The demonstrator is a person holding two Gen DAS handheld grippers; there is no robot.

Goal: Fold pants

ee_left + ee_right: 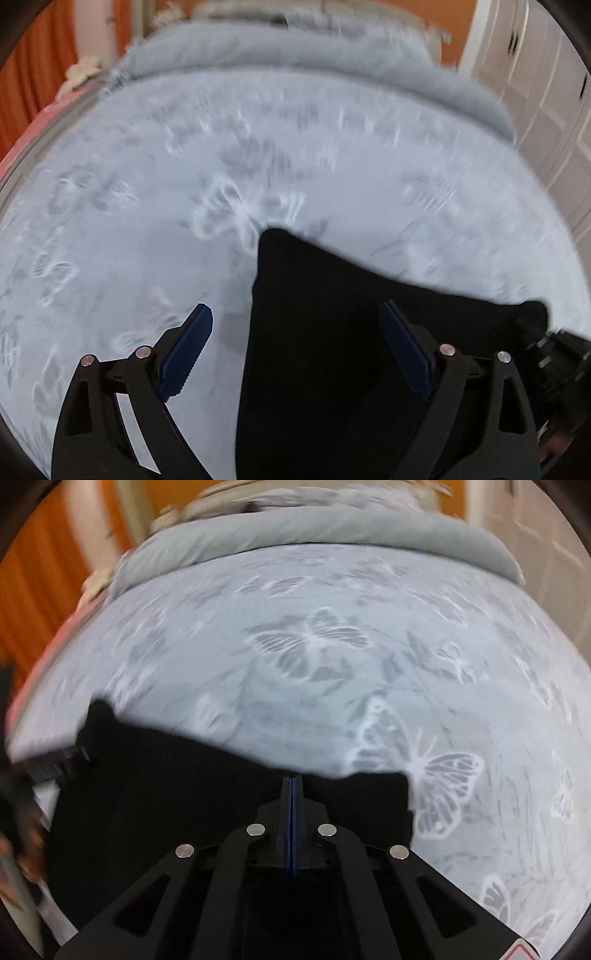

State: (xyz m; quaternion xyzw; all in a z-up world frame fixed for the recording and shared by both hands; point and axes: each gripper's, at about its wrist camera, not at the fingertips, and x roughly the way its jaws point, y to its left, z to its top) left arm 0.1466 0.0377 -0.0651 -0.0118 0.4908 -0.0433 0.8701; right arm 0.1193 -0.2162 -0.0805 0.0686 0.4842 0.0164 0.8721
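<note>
The black pants (325, 350) lie on a pale blue bedsheet with a butterfly print (147, 221). In the left wrist view my left gripper (295, 314) is open, its blue pads wide apart; the pants' left edge lies between them and nothing is held. In the right wrist view my right gripper (292, 779) is shut, its blue pads pressed together at the far edge of the pants (166, 794). I cannot tell whether cloth is pinched between them. The other gripper shows blurred at that view's left edge.
A folded grey blanket (332, 528) lies across the far end of the bed. Orange curtains (33, 74) hang at the left and white cabinet doors (546, 92) stand at the right. A pink strip runs along the bed's left edge (48, 657).
</note>
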